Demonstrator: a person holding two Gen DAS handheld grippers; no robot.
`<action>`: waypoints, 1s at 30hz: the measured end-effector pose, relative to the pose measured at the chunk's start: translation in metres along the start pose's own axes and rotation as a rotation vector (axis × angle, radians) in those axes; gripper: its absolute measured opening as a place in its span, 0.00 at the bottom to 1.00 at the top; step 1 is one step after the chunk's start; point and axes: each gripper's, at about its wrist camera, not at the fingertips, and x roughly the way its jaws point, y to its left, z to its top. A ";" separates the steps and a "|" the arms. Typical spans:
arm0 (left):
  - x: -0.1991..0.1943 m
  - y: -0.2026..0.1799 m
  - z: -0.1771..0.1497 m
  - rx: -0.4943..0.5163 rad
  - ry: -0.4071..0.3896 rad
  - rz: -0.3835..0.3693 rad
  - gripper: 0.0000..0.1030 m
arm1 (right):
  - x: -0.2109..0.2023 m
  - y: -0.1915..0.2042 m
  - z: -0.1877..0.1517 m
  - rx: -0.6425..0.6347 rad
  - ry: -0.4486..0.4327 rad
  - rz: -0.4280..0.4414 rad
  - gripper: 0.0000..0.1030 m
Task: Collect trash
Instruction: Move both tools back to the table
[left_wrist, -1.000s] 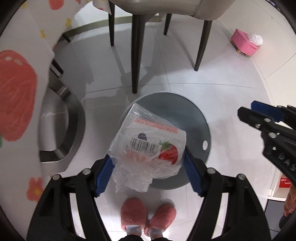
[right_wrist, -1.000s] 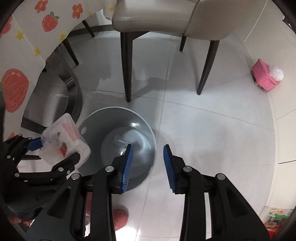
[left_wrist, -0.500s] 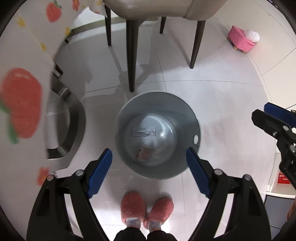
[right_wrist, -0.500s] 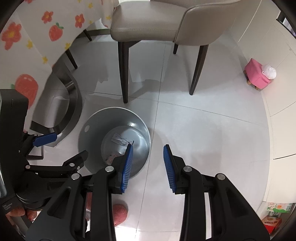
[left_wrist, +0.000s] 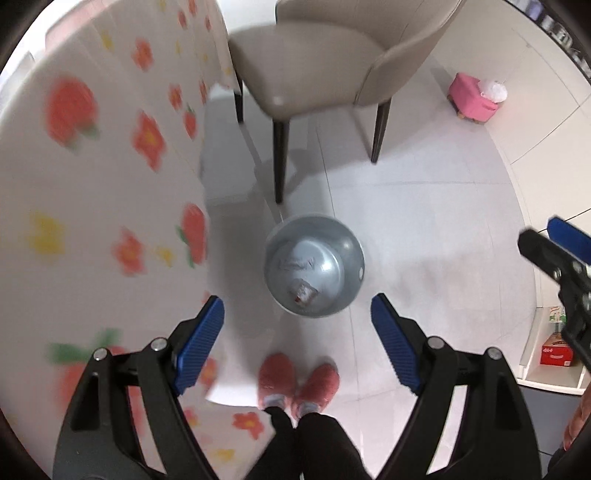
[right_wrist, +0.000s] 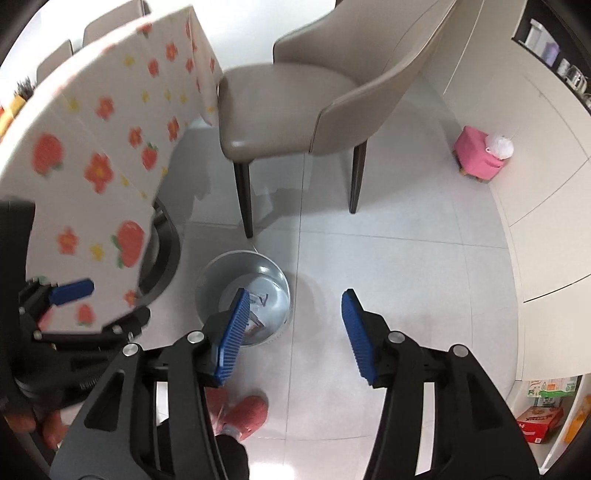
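Trash (left_wrist: 303, 291) lay at the bottom of the grey bin (left_wrist: 347, 240) on the floor by the chair (left_wrist: 325, 70). My left gripper (left_wrist: 297, 347) hung wide and empty above it, my right gripper (right_wrist: 291, 332) likewise spread, holding nothing. I judged the next move was seeking more litter on the flowered table (left_wrist: 92, 184).

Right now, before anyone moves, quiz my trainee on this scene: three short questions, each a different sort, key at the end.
1. True or false: the left claw grips a plastic wrapper.
2. Where does the crumpled clear plastic wrapper with red print lie? A) on the beige padded chair B) inside the round grey metal bin C) beside the pink slippers
3. Fill in: the right claw stands ____ and holds nothing.

Key: 1 false; 2 B; 3 open.
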 end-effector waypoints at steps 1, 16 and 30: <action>-0.010 0.000 0.001 0.005 -0.011 0.008 0.79 | -0.010 0.000 0.000 0.001 -0.004 0.005 0.49; -0.129 0.009 0.006 0.027 -0.143 0.050 0.79 | -0.125 -0.016 0.003 -0.030 -0.100 -0.011 0.49; -0.182 0.048 -0.009 0.021 -0.232 0.024 0.79 | -0.172 0.016 0.017 -0.048 -0.184 -0.007 0.49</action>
